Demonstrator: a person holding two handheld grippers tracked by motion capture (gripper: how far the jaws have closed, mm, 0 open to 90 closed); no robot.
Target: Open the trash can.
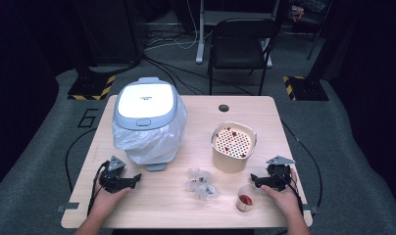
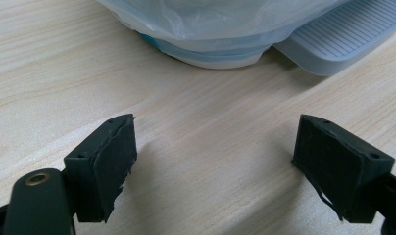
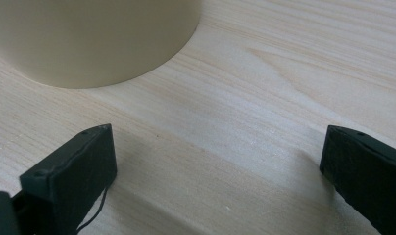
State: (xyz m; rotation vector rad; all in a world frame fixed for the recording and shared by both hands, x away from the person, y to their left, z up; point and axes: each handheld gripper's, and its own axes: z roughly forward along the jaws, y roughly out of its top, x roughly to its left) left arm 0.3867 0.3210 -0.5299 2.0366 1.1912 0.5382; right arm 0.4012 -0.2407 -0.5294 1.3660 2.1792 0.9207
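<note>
Both tools rest on the bench (image 1: 186, 205) near its front edge, jaws wide apart and empty. The right tool (image 1: 255, 179) sits just beside a small cup (image 1: 245, 199), with the beige tub (image 1: 233, 147) beyond. The left tool (image 1: 136, 178) faces the bagged bin (image 1: 147, 120). Crumpled plastic (image 1: 201, 182) lies between them.

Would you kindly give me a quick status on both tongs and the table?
Left tongs open, empty, near the bagged pedal bin. Right tongs open, empty, beside the beige strainer tub. Small cup and crumpled plastic wrap untouched between them.
</note>
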